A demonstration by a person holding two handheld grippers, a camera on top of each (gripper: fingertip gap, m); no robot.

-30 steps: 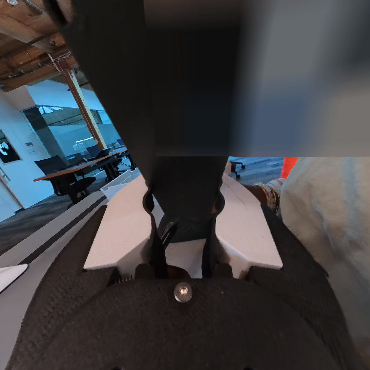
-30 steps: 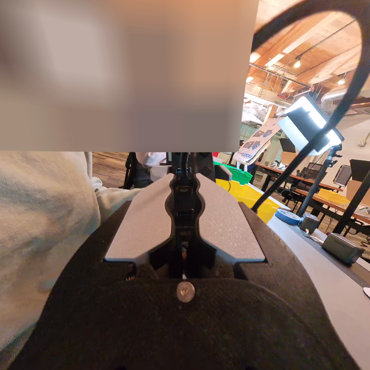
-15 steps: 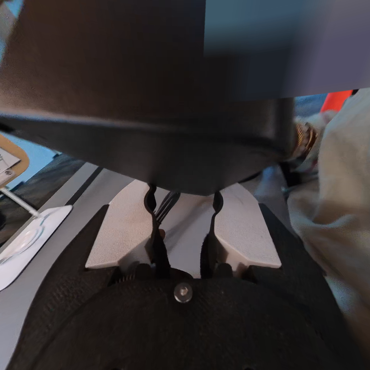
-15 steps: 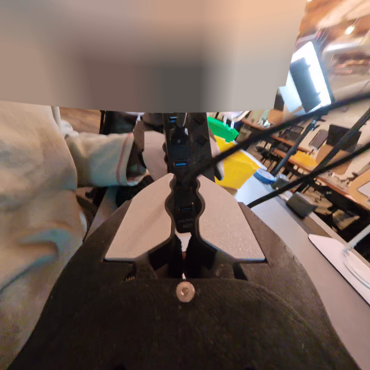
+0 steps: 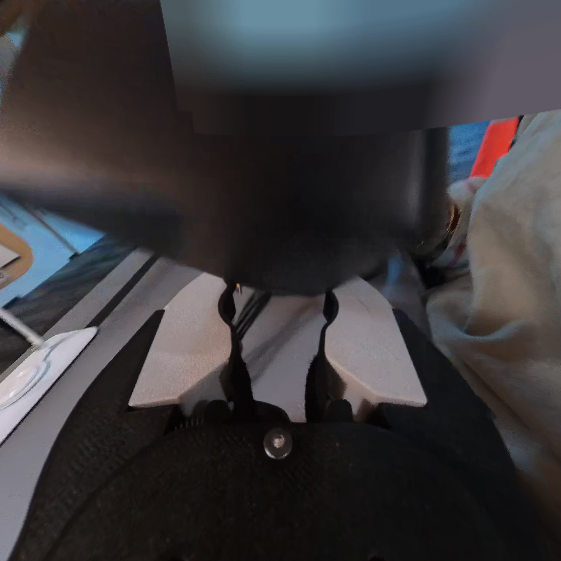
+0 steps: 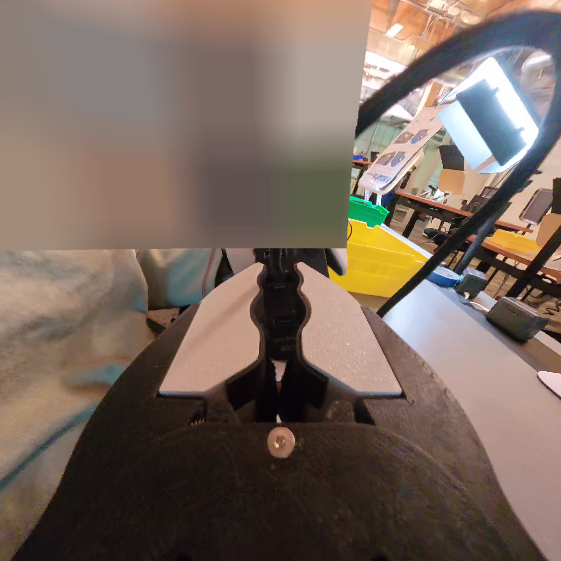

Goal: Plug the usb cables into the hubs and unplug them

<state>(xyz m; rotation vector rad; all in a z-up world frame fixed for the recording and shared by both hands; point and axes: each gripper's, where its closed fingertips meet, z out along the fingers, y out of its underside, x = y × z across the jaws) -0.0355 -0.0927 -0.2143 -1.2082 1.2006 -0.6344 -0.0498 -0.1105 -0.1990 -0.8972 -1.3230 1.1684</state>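
Wooden rafters and a bright panel light [image 6: 491, 118] behind, grey desk [image 6: 449, 349] below. Right gripper [image 6: 280, 306] has its jaws clamped on the black usb hub [image 6: 280, 326], a light, rigid bar best held by its flat sides, as here. Its stiff black cable [image 6: 455, 57] loops overhead and may tug. Left gripper [image 5: 277, 303] points at a large dark blurred body; jaws apart, though whether they pinch it I cannot tell.

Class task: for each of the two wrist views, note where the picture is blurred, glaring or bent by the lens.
Left wrist view: motion blur smears the dark bulk over the left gripper and the table. Right wrist view: sharper; the light panel glares white, the black cable curves with the wide lens, and the hub is clear.
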